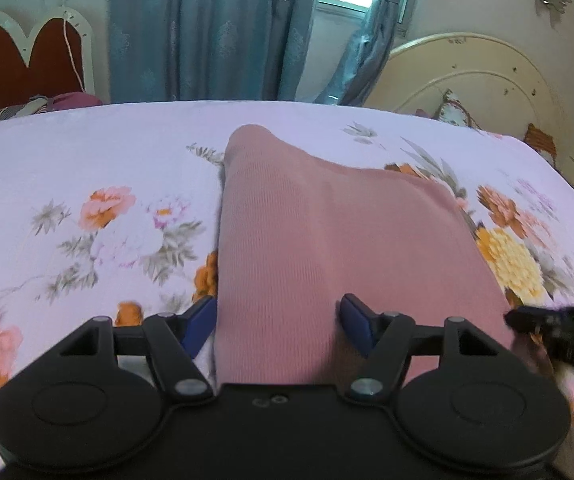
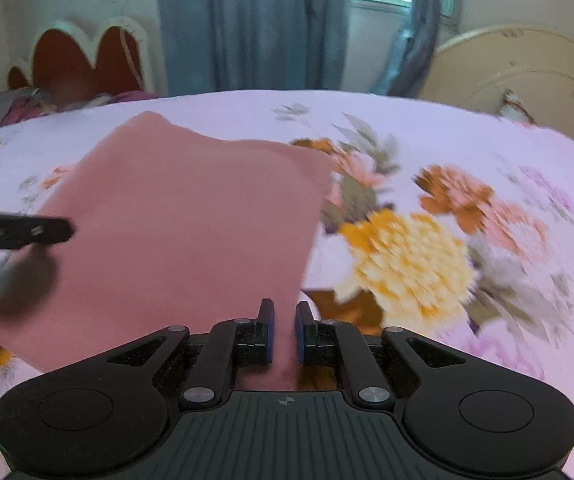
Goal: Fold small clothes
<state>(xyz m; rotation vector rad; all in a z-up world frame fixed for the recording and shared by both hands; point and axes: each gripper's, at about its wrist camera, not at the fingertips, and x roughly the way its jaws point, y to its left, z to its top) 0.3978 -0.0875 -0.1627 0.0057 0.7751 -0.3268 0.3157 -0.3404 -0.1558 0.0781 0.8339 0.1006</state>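
A ribbed pink garment [image 1: 327, 240] lies spread lengthwise on the flowered bedsheet [image 1: 87, 160], its far end raised in a soft hump. My left gripper [image 1: 279, 308] hangs over the garment's near left part with its blue fingers [image 1: 357, 320] wide apart; the cloth runs between them and no pad presses on it. In the right wrist view the pink garment [image 2: 191, 220] fills the left half. My right gripper [image 2: 285, 312] is shut on its near right edge, a strip of cloth pinched between the pads. The left gripper's black fingertip [image 2: 47, 230] reaches in from the left above the cloth.
The bed carries a pale sheet [image 2: 447, 160] printed with orange and yellow flowers. A cream headboard [image 1: 487, 80] stands at the far right, a red and white one [image 1: 27, 60] at the far left with piled clothes [image 1: 47, 104]. Blue curtains [image 1: 207, 28] hang behind.
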